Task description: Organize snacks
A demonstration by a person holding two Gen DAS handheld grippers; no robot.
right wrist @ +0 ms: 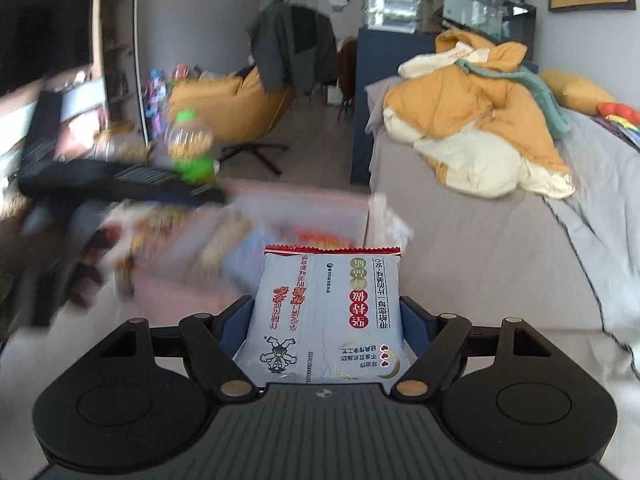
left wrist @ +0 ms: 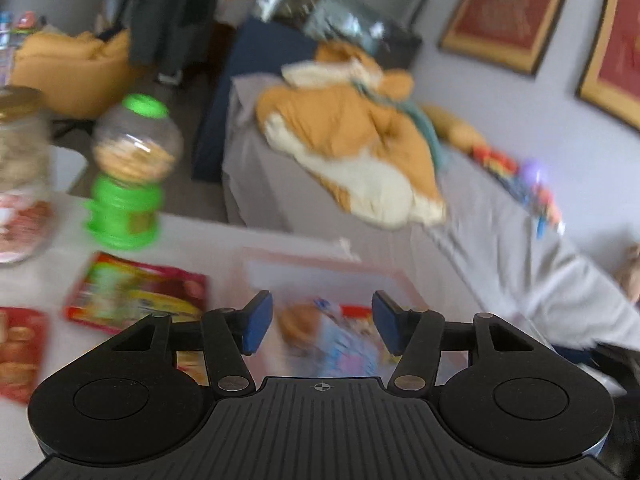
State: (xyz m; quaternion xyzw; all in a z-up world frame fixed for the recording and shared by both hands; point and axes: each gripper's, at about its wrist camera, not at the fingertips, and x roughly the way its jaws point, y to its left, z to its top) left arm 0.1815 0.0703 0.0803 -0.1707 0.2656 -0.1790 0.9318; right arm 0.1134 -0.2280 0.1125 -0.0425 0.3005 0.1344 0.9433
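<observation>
My left gripper (left wrist: 322,326) is open and empty, above a clear pink-rimmed bin (left wrist: 394,280) that holds a blue snack packet (left wrist: 344,344). A red and yellow snack packet (left wrist: 136,296) and a red packet (left wrist: 20,352) lie on the white table to the left. My right gripper (right wrist: 330,330) is shut on a pale blue snack packet (right wrist: 328,312) with a red top edge, held above the table just short of the bin (right wrist: 304,204). The left gripper (right wrist: 120,184) shows blurred at the left of the right wrist view.
A green candy dispenser (left wrist: 128,172) and a glass jar (left wrist: 20,176) stand at the table's far left. A grey bed (right wrist: 480,248) with an orange duvet (right wrist: 480,136) lies to the right. A yellow chair (right wrist: 240,108) stands behind.
</observation>
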